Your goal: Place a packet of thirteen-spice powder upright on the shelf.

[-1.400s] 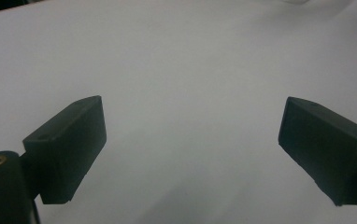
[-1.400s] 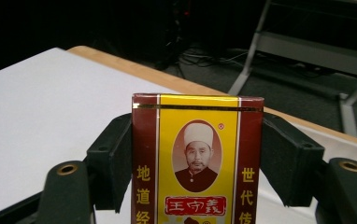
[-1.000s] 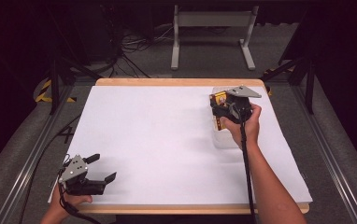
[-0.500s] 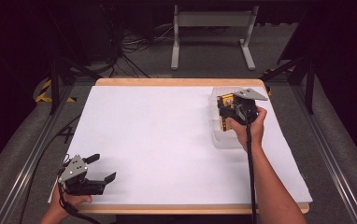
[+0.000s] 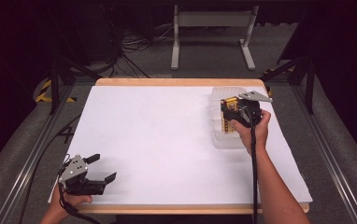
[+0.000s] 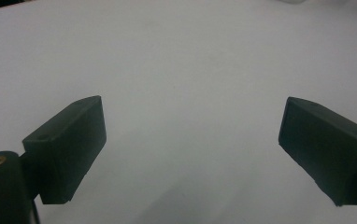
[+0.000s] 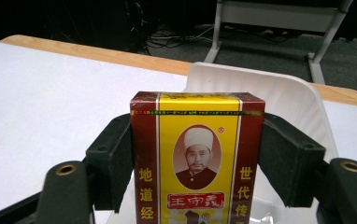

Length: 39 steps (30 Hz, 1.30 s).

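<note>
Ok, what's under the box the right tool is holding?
The red-and-yellow box, clamped in the right tool, hangs over a clear plastic tray on the white table. The tray floor directly beneath is covered by the box, so any contents there can't be seen.

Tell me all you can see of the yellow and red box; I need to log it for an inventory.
The box is a small upright carton, glossy as if wrapped in film, with a yellow front panel between dark red side bands. It carries an oval portrait, a red label and columns of Chinese characters. The right gripper clamps it by its two red sides, its black jaws pressing on both. It sits over a clear plastic container at the table's far right; whether it touches the container's floor can't be told.
</note>
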Tool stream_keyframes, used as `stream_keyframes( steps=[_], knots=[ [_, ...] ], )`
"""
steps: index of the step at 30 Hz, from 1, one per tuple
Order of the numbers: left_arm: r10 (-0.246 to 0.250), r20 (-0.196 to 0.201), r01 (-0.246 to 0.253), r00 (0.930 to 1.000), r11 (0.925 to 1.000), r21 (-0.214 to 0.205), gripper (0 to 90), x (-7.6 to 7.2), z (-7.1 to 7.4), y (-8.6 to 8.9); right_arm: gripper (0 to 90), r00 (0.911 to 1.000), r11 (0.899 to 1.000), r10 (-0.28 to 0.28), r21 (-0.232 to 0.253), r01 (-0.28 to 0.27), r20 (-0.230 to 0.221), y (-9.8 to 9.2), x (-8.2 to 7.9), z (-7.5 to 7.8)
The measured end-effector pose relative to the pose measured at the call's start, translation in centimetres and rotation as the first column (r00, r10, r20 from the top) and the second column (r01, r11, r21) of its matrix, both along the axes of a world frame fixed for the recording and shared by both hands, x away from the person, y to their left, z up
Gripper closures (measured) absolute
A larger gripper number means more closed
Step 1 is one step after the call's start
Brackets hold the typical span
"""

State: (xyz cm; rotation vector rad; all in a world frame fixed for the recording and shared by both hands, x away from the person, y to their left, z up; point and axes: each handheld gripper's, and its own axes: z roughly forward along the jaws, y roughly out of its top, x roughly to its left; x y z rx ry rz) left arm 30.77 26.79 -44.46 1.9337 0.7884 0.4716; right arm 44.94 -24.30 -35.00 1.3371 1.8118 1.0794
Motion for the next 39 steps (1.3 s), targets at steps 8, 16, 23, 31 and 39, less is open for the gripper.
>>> stream_keyframes(
  steps=[8,16,23,31,39],
  knots=[
    [0.001,0.001,-0.001,1.0,1.0,0.0,8.4,0.0,0.0,0.0,32.3,0.9997,1.0,0.02,-0.021,-0.02,-0.015,0.1,-0.7,0.0],
    [0.004,0.006,-0.004,1.0,1.0,0.001,8.3,0.0,0.1,0.0,32.3,0.9986,0.998,0.046,-0.04,-0.048,-0.027,-0.3,-1.3,-0.2],
    [0.006,0.006,-0.006,1.0,1.0,-0.002,8.3,0.0,0.1,0.1,32.3,0.9979,0.997,0.056,-0.054,-0.058,-0.032,-0.5,-1.6,-0.3],
    [0.006,0.005,-0.006,1.0,1.0,0.002,8.4,0.0,0.0,0.1,32.2,0.9959,0.994,0.076,-0.079,-0.08,-0.049,-0.6,-1.8,-0.7],
    [0.006,0.007,-0.006,1.0,1.0,0.003,8.4,0.0,0.0,0.1,31.7,0.994,0.989,0.085,-0.112,-0.092,-0.069,-0.5,-1.7,-1.0]
  ],
)
